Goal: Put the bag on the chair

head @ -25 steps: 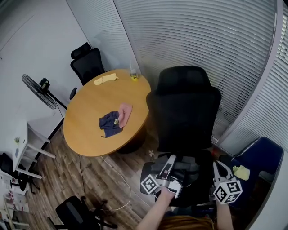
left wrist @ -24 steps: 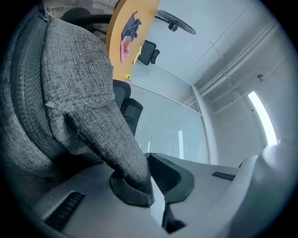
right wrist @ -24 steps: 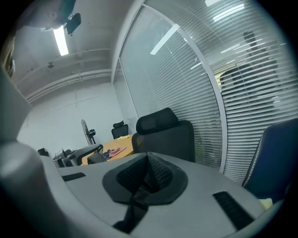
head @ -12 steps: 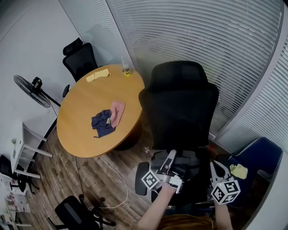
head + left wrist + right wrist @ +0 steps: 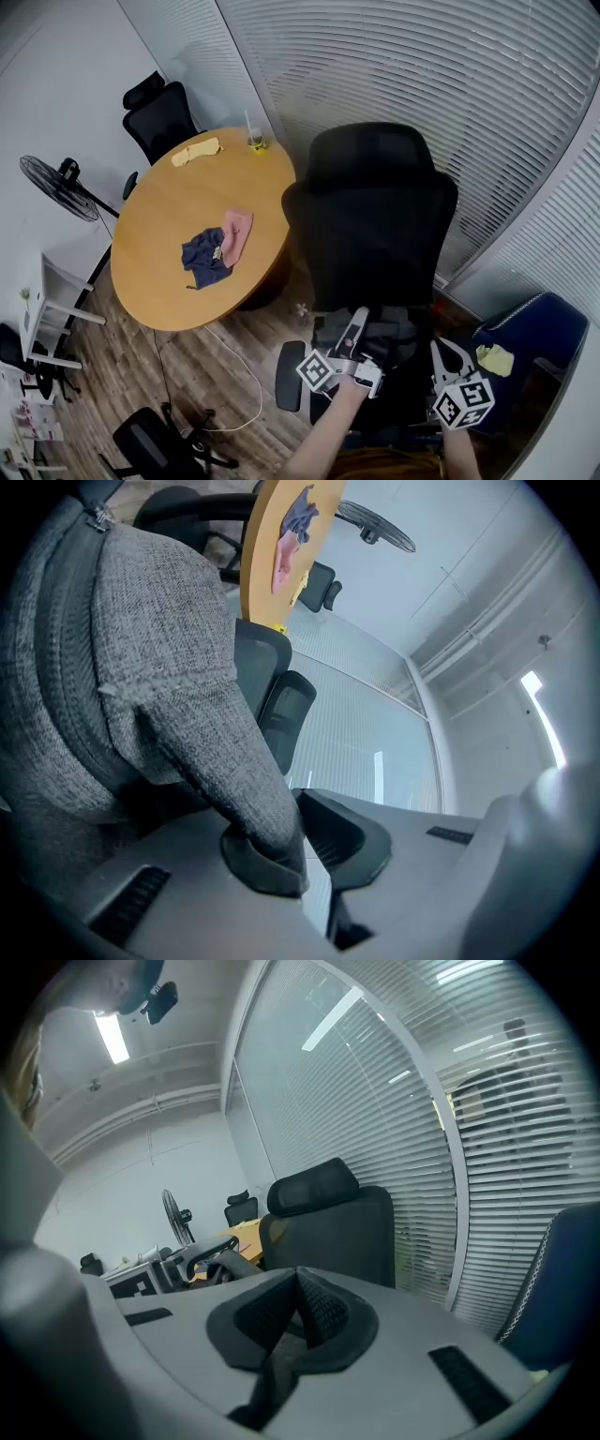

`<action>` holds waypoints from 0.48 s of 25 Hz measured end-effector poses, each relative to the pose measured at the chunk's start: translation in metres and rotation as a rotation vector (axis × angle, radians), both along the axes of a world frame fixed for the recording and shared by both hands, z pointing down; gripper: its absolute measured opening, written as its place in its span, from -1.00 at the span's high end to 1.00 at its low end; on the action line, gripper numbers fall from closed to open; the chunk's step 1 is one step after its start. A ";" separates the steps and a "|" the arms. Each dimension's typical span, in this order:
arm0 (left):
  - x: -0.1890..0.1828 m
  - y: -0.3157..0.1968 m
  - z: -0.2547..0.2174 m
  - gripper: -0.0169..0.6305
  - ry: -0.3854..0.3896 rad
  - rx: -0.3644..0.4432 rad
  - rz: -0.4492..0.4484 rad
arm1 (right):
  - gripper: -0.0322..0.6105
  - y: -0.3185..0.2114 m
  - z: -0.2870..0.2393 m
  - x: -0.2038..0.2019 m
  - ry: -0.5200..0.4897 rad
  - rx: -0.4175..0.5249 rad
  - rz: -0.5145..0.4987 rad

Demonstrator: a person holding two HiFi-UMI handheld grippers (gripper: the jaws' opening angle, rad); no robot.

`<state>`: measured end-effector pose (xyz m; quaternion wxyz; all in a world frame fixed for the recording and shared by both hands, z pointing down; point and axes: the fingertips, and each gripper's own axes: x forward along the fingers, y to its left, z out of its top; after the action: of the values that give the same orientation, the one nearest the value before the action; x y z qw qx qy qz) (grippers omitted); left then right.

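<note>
A black high-backed office chair [image 5: 373, 220] stands right in front of me. The grey fabric bag [image 5: 378, 330] hangs low at the chair's seat, between my two grippers. In the left gripper view the bag [image 5: 141, 658] fills the left side, and the left gripper [image 5: 291, 841] is shut on a fold of its cloth. In the head view the left gripper [image 5: 358, 321] is at the bag's left side. The right gripper [image 5: 439, 350] is at its right side. My right gripper [image 5: 298, 1321] is shut on a dark strap [image 5: 272, 1377], and the chair [image 5: 328, 1218] rises beyond it.
A round wooden table [image 5: 169, 281] left of the chair carries a blue cloth [image 5: 202, 255], a pink cloth [image 5: 237, 230], a yellow cloth [image 5: 195, 150] and a cup [image 5: 253, 141]. Another black chair [image 5: 155, 112] and a fan [image 5: 56, 187] stand beyond. A blue chair [image 5: 534, 328] is at right.
The head view has swung right, so the table and the chair slid left in it. Both grippers kept their hold and shifted slightly left with the bag at the chair's seat.
</note>
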<state>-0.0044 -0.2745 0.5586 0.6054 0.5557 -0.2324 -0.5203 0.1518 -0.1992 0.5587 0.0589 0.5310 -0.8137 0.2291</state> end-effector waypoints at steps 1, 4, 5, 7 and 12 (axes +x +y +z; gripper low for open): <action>0.000 -0.002 0.000 0.88 0.002 0.008 -0.002 | 0.86 -0.002 0.001 0.000 0.002 0.001 -0.002; 0.003 -0.012 0.002 0.88 -0.005 0.018 0.000 | 0.86 -0.012 0.001 0.002 0.028 0.009 -0.006; 0.004 -0.016 0.004 0.88 -0.008 0.012 0.001 | 0.86 -0.015 0.002 0.003 0.035 0.009 -0.007; 0.005 -0.023 0.006 0.88 -0.005 0.003 -0.002 | 0.86 -0.019 0.003 0.003 0.041 0.006 -0.011; 0.011 -0.039 0.007 0.88 -0.001 0.002 0.000 | 0.86 -0.028 0.010 0.002 0.055 0.004 -0.031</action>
<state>0.0064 -0.3140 0.5652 0.6046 0.5567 -0.2321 -0.5202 0.1538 -0.2272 0.5692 0.0836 0.5245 -0.8204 0.2117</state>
